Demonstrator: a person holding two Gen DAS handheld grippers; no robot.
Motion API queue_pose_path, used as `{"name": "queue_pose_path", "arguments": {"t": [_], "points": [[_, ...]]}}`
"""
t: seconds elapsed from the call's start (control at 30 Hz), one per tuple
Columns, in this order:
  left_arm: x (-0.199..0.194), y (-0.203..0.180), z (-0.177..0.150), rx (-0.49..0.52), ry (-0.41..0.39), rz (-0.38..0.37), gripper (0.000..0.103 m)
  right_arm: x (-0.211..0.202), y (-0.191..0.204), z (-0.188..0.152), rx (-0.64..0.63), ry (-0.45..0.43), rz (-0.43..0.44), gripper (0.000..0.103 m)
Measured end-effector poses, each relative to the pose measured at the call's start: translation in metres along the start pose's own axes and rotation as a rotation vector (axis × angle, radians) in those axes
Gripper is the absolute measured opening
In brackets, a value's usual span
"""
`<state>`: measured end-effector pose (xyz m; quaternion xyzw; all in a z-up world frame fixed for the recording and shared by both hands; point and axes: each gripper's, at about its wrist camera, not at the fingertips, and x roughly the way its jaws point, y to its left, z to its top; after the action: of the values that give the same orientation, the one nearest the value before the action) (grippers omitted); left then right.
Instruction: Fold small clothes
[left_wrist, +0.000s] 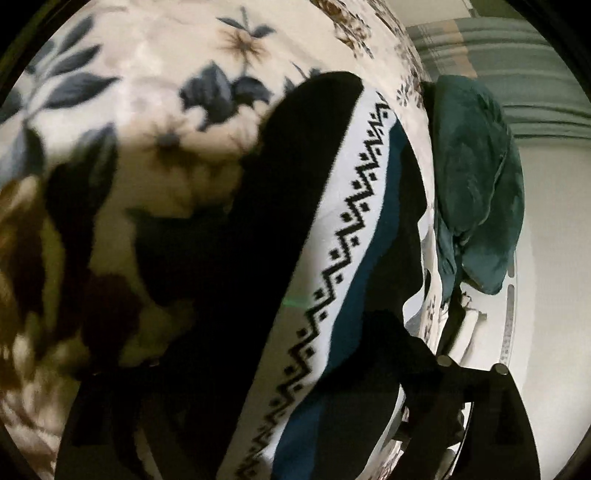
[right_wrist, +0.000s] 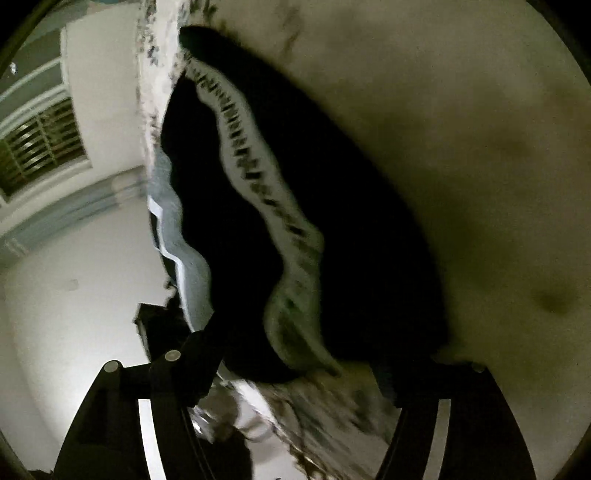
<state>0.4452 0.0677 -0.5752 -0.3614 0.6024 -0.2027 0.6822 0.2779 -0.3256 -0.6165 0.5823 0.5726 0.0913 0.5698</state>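
Both hand-held grippers: grip unclear | dark sweater (left_wrist: 258, 221) hides fingertips | blurred floral blanket (left_wrist: 147, 55)

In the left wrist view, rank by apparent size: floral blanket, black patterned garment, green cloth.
1. Floral blanket, largest.
2. Black patterned garment; it lies nearer the camera, so its true size is unsure.
3. Green cloth, smallest.

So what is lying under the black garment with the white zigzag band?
The black garment lies on a floral blanket, cream with blue-grey leaves, which shows all around it. Whether anything else sits beneath the garment cannot be seen. A separate dark green cloth lies beside it, not underneath.
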Motion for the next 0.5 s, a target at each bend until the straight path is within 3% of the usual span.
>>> {"name": "queue_pose_path", "arguments": {"t": [0.17, 0.3, 0.33, 0.37, 0.4, 0.5], "points": [[0.007, -0.006, 0.006, 0.018, 0.021, -0.004, 0.095, 0.025, 0.012, 0.0, 0.028, -0.047, 0.095, 0.074], [0.012, -0.014, 0.01, 0.042, 0.01, -0.008, 0.095, 0.044, 0.024, 0.002, 0.018, -0.066, 0.091, 0.072], [0.013, -0.017, 0.01, 0.057, 0.002, -0.004, 0.09, 0.043, 0.029, 0.005, 0.021, -0.077, 0.097, 0.07], [0.012, -0.022, 0.01, 0.079, -0.009, 0.013, 0.058, 0.044, 0.032, 0.005, 0.021, -0.09, 0.097, 0.057], [0.012, -0.023, 0.01, 0.084, -0.006, 0.004, 0.038, 0.043, 0.033, 0.004, 0.022, -0.1, 0.079, 0.045], [0.006, -0.033, 0.009, 0.095, -0.012, -0.002, 0.034, 0.04, 0.046, -0.002, 0.004, -0.139, 0.045, 0.033]]}}
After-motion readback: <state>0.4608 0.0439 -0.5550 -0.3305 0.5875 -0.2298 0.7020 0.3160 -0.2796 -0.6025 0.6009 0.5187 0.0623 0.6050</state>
